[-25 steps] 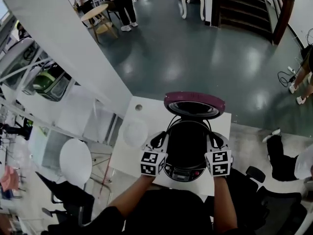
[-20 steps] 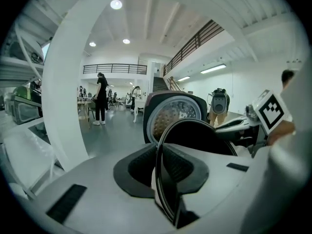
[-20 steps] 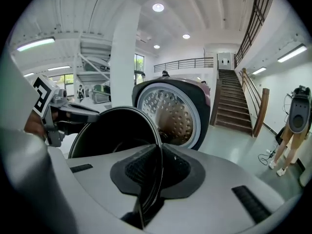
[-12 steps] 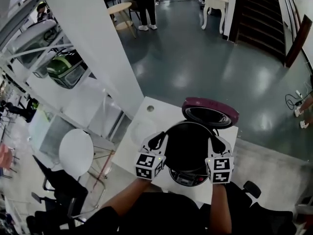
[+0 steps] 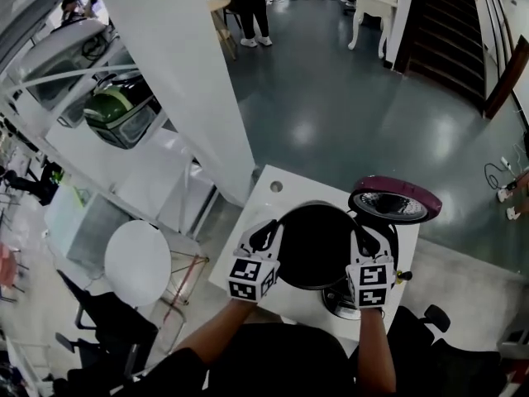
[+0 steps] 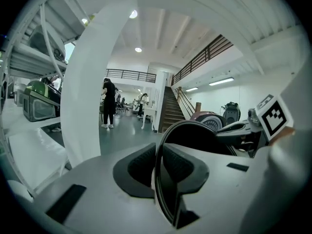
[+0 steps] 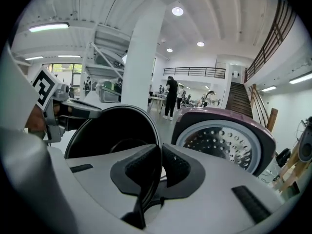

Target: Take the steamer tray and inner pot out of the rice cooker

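Since the earlier frames, the inner pot (image 5: 312, 246) has come up out of the rice cooker (image 5: 337, 298) and shifted toward the left side of the surface (image 5: 252, 209); both grippers have travelled with it.

Left gripper (image 6: 158, 165): jaws narrow, clamped on the thin rim of the inner pot (image 6: 197, 136), one pad inside the wall and one outside.

Right gripper (image 7: 159, 168): jaws likewise narrow, pinching the opposite rim of the inner pot (image 7: 113, 130).

In the head view the left gripper (image 5: 266, 236) and right gripper (image 5: 364, 240) sit at the pot's left and right sides, and the pot hangs level between them, its dark, empty interior facing up.

The pot lies over the middle of the white surface, with its right part overlapping the cooker body. Whether its base is clear of the surface cannot be told.

The cooker stands at the right front corner, its maroon lid (image 5: 395, 200) raised behind it. The perforated inner plate of the lid (image 7: 222, 143) faces the right gripper view.

A small round hole (image 5: 275, 186) marks the surface near its far left corner, beside a white column (image 5: 186, 81).
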The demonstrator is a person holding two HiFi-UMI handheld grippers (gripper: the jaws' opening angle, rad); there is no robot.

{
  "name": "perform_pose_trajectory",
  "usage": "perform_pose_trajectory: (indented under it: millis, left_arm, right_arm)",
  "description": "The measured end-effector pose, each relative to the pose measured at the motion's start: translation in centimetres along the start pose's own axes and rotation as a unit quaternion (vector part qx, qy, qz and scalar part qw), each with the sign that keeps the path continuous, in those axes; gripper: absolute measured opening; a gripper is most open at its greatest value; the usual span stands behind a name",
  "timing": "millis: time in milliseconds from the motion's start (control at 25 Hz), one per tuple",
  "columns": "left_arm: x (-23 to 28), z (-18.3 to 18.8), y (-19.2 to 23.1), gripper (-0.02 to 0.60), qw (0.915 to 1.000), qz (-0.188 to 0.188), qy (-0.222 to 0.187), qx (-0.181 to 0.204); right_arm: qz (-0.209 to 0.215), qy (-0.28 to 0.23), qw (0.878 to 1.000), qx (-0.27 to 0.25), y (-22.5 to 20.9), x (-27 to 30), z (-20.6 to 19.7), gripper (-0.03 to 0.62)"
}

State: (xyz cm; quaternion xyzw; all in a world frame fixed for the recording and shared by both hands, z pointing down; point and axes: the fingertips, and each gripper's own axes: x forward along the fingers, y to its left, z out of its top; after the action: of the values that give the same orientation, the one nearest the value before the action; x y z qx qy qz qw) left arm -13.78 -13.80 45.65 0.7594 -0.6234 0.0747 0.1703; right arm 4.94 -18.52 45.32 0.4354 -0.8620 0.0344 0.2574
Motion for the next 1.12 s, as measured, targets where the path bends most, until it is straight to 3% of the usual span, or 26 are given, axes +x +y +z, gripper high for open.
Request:
perform_pose_trajectory:
  millis: [520, 1120]
  left_arm:
    - [0.1, -3.5, 12.7, 0.043, 0.9992, -0.012, 0.021, -0.031]
    - [3.2, -13.2, 19.5, 0.046, 0.9943, -0.022, 0.084, -0.062]
  right_arm:
    - [-0.003, 0.045, 0.999, -0.012, 9.6, 9.0, 0.7, 0.032]
    - [-0.012, 0.121, 0.992, -0.016, 14.9, 16.8, -6.3, 0.032]
